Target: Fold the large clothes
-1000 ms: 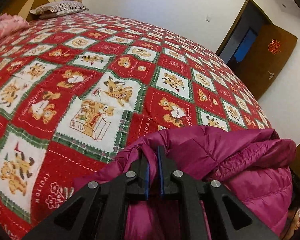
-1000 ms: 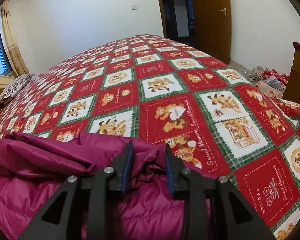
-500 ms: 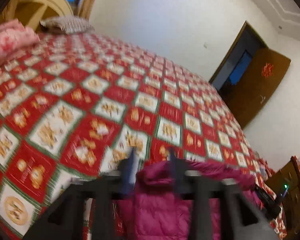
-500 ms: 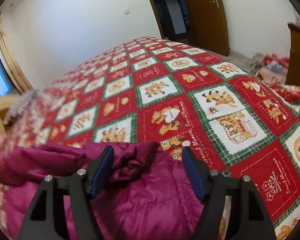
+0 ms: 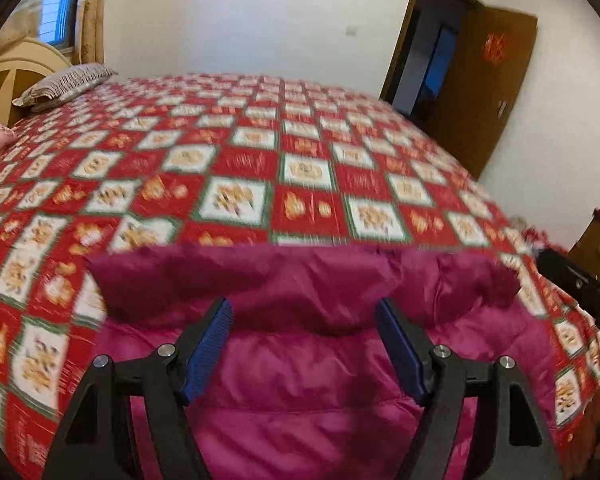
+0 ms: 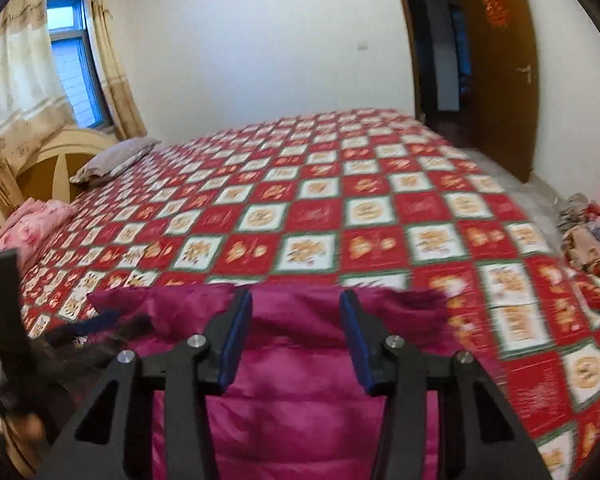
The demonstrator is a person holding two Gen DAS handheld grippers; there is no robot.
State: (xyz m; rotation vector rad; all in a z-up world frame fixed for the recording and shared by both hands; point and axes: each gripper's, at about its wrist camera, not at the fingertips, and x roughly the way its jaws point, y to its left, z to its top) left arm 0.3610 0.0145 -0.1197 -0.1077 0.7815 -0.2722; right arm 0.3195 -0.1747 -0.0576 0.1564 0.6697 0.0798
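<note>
Magenta quilted puffer jacket (image 5: 300, 360), folded, glossy

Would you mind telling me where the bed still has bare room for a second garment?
The red patchwork quilt lies bare from the magenta puffer jacket to the far edge. The headboard end holds a grey striped pillow and a pink bundle; the near edge is taken by the jacket.

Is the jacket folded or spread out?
Folded: the jacket's top edge is doubled over into a thick roll on the bed.
</note>
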